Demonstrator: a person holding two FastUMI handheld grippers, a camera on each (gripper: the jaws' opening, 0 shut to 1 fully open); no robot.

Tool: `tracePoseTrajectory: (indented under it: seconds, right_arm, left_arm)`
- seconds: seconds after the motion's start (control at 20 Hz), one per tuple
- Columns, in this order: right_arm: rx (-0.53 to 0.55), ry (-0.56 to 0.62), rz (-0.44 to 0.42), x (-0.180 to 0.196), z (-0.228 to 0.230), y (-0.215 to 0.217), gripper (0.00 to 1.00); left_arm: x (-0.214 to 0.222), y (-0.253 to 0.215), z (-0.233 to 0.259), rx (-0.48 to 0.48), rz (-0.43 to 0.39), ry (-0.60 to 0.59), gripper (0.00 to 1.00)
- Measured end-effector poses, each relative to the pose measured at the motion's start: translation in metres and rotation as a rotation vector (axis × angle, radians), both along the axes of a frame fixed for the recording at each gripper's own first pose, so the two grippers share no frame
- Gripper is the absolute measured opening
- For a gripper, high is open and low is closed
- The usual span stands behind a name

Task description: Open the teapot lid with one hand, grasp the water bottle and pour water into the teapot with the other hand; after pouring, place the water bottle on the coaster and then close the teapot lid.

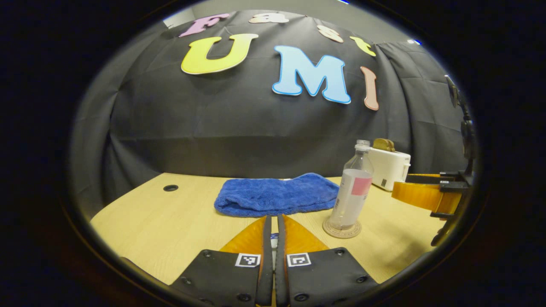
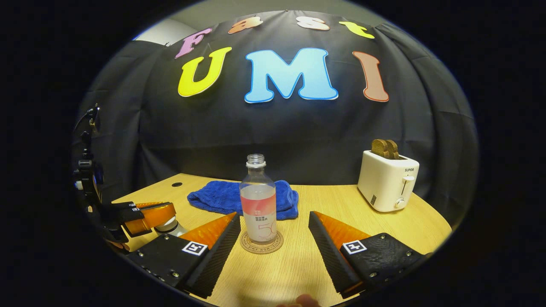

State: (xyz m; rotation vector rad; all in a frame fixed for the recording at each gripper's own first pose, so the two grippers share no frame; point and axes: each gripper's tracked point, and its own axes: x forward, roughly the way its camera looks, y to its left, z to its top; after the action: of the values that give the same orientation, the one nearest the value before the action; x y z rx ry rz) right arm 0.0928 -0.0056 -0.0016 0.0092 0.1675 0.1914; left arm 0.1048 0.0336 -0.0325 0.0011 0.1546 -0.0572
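Bottle placement appears complete: the water bottle [image 2: 258, 199], uncapped and part full, stands upright on the round coaster [image 2: 261, 245] on the bench [image 2: 324, 204], and your right gripper [image 2: 273, 232] sits just short of it with jaws wide apart, touching nothing. In the left gripper view the same bottle [image 1: 353, 187] stands right of your left gripper [image 1: 273, 226], whose jaws are drawn together with a small pale object glimpsed between them, probably the lid knob, though you cannot tell for certain. In the right gripper view that left gripper [image 2: 149, 217] hovers over a pale rounded object [image 2: 167, 226] at the bench edge, likely the teapot, mostly hidden. Judged from this, pouring and setting down are done; closing the lid remains or is under way. A blue towel [image 2: 239, 198] lies behind the bottle, and a white toaster [image 2: 387, 181] holding toast stands well apart at the right.
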Motion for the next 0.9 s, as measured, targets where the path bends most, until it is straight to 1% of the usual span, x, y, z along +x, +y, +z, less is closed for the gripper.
tracePoseTrajectory:
  seconds: [0.05, 0.35, 0.6, 0.65, 0.75, 0.8, 0.9]
  right_arm:
    - [0.006, 0.002, -0.001, -0.001, 0.0, -0.001, 0.99]
    - [0.022, 0.002, -0.002, -0.005, 0.0, -0.005, 0.99]
    - [0.024, 0.006, -0.005, -0.007, 0.0, -0.008, 0.99]
    - [0.024, 0.007, -0.005, -0.007, 0.0, -0.008, 0.99]
    - [0.022, 0.01, -0.005, -0.007, -0.001, -0.008, 0.99]
    - [0.023, 0.012, -0.004, -0.007, -0.002, -0.007, 0.99]
    - [0.023, 0.017, -0.001, -0.009, -0.004, -0.005, 0.99]
  left_arm:
    - [0.0, 0.0, 0.0, 0.002, 0.002, -0.002, 0.1]
    - [0.001, 0.0, -0.006, 0.026, 0.017, 0.001, 0.09]
    - [0.002, -0.001, -0.005, 0.009, 0.019, -0.003, 0.09]
    - [0.001, 0.0, -0.007, 0.004, 0.019, -0.006, 0.12]
    - [0.002, 0.0, -0.008, 0.002, 0.018, -0.004, 0.12]
    - [0.002, 0.0, -0.007, 0.002, 0.017, -0.004, 0.16]
    - [0.004, -0.003, -0.011, -0.003, 0.007, 0.003, 0.15]
